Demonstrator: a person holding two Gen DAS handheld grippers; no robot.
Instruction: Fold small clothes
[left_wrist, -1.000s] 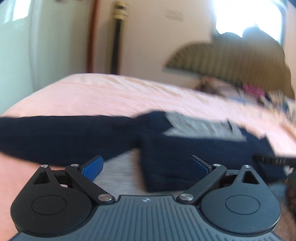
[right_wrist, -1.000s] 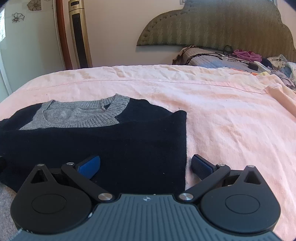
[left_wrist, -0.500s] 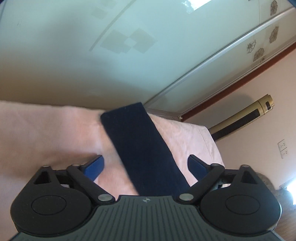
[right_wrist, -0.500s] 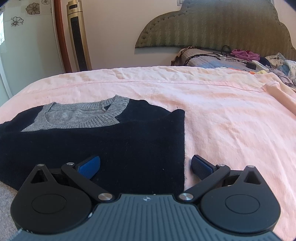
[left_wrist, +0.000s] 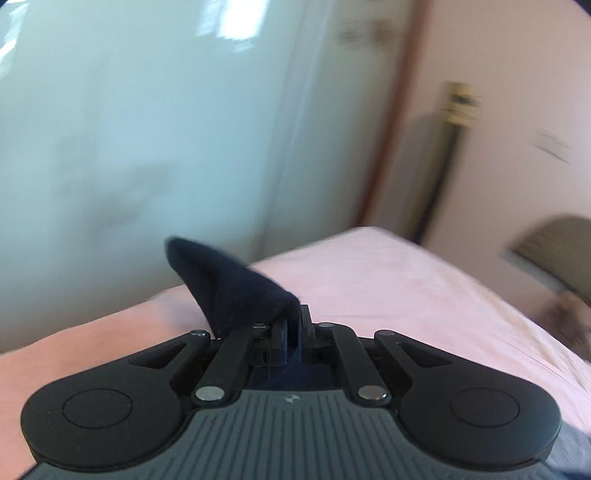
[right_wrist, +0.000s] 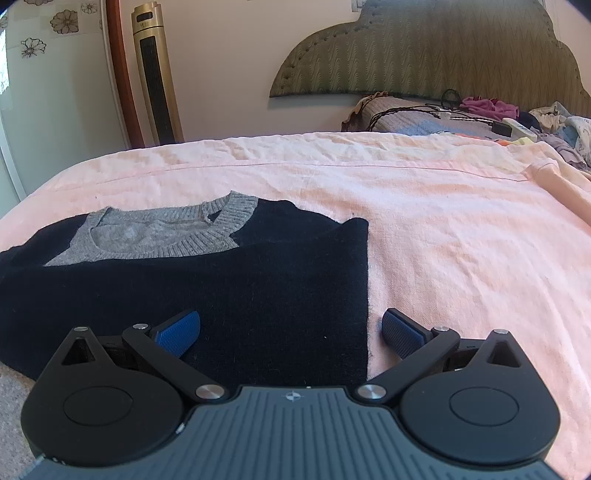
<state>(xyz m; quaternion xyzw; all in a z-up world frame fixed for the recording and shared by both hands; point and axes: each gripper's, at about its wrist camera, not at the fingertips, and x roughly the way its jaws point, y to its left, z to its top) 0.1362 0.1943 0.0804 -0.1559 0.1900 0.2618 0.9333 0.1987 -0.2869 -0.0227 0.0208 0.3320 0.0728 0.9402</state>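
Observation:
A navy sweater (right_wrist: 221, 291) with a grey knit collar (right_wrist: 166, 236) lies flat on the pink bedsheet (right_wrist: 443, 229). Its right side is folded in to a straight edge. My right gripper (right_wrist: 291, 332) hovers open just above the sweater's near right part, one pad over the cloth and one over the sheet. In the left wrist view, my left gripper (left_wrist: 293, 332) is shut on the navy sleeve (left_wrist: 229, 284). The sleeve's end sticks up and to the left of the closed pads. That view is blurred.
A padded headboard (right_wrist: 424, 51) and a heap of clothes and cables (right_wrist: 480, 114) lie at the far right of the bed. A gold tower fan (right_wrist: 155, 74) stands by the wall. A pale wardrobe door (left_wrist: 147, 129) borders the bed's left side.
My left gripper swung left to the outstretched sleeve, closed on it and lifted its end off the sheet. The right gripper kept still and open.

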